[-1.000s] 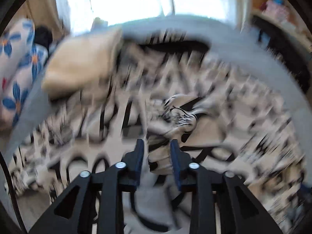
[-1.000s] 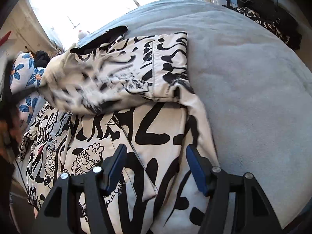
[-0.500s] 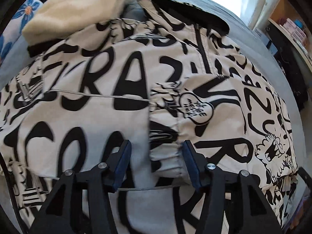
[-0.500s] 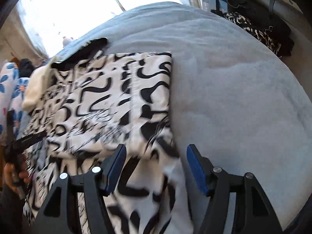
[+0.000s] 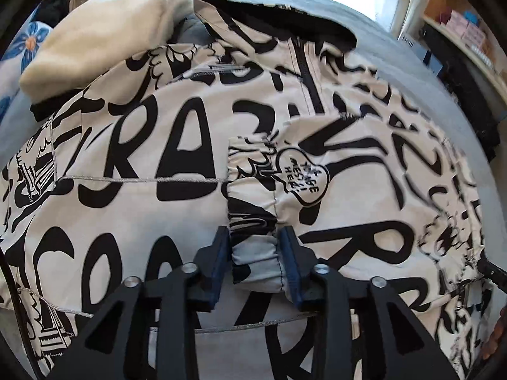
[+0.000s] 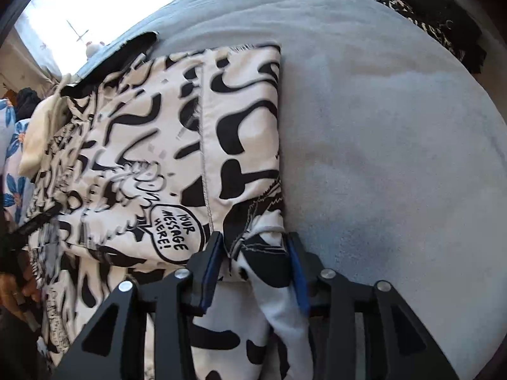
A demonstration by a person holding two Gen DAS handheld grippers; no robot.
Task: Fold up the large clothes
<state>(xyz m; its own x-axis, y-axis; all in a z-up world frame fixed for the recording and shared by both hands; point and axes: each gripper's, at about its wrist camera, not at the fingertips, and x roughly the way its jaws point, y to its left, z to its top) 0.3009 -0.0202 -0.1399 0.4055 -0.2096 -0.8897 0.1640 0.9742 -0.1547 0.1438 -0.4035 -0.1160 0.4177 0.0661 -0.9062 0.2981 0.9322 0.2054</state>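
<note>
The printed jacket [image 5: 152, 209], cream with heavy black lettering, is spread on the grey bed [image 6: 396, 158], and one sleeve is laid across its body. The elastic cuff [image 5: 253, 240] of this sleeve is seen between the fingers of the left gripper [image 5: 255, 256], which are closed in on its two sides; the cuff is judged to be grasped, although the contact at the pads is not fully clear. In the right wrist view, a folded corner of the same garment, near its straight side edge [image 6: 279, 126], is enclosed by the right gripper [image 6: 253, 262], and cloth is bunched between the fingers, so a grasp is taken here too.

The step in hand appears to be the folding-in of the sleeve and the side, with the fold across the length not yet made. For the next move, both held parts should probably be carried inward and laid flat, so that the edges stay parallel. A cream garment [image 5: 104, 31] lies at the far end, touching the collar, and a flowered pillow [image 5: 22, 41] lies beside it.
</note>
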